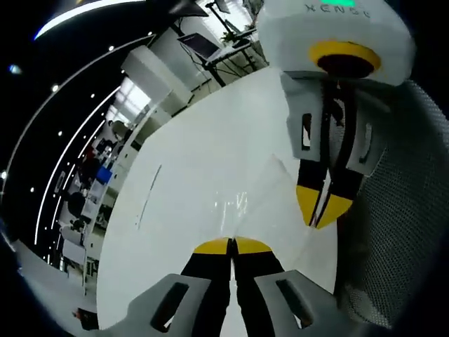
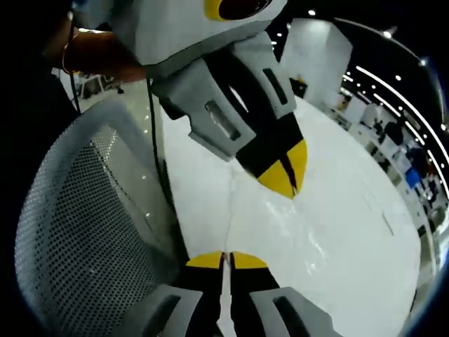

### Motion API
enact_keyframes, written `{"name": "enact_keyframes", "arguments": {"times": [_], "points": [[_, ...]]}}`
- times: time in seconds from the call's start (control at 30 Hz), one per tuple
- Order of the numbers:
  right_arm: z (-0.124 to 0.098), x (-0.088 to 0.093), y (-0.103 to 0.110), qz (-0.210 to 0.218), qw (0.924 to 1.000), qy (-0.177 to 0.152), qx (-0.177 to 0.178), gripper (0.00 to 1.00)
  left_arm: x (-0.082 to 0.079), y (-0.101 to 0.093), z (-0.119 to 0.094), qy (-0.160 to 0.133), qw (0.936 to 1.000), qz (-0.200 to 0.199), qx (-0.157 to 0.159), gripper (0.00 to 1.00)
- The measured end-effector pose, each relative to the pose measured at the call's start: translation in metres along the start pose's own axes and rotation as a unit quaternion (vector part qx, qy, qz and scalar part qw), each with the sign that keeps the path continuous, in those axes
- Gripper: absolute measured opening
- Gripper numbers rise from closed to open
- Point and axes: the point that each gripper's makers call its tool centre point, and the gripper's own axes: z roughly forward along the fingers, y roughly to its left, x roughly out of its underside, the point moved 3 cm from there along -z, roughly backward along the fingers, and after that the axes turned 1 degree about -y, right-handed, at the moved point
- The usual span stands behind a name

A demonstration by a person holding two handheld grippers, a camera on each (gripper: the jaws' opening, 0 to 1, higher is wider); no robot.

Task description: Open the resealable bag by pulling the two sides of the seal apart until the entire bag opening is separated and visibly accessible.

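While a clear resealable bag hangs over the white table, L gripper & R gripper each pinch its seal, jaws together.

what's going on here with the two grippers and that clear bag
A person is working two handheld grippers on a clear resealable bag above a white table. The left gripper and the right gripper are each shut on the bag's edge, facing each other. The bag's film stretches between them; whether the seal has parted can't be told. A mesh chair back stands alongside.
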Motion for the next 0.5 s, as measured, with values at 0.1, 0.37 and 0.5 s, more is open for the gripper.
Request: {"name": "enact_keyframes", "arguments": {"times": [0.1,0.37,0.5], "points": [[-0.004,0.001,0.000,0.018,0.9998,-0.008,-0.003,0.00,0.006,-0.001,0.005,0.009,1.0000,0.000,0.000,0.00],[-0.024,0.005,-0.007,0.090,0.9948,-0.045,0.019,0.08,0.024,0.002,0.016,0.027,0.9993,-0.024,0.005,0.00],[-0.033,0.004,-0.015,0.127,0.9889,-0.068,0.039,0.15,0.032,0.007,0.024,0.039,0.9987,-0.032,0.002,0.00]]}}
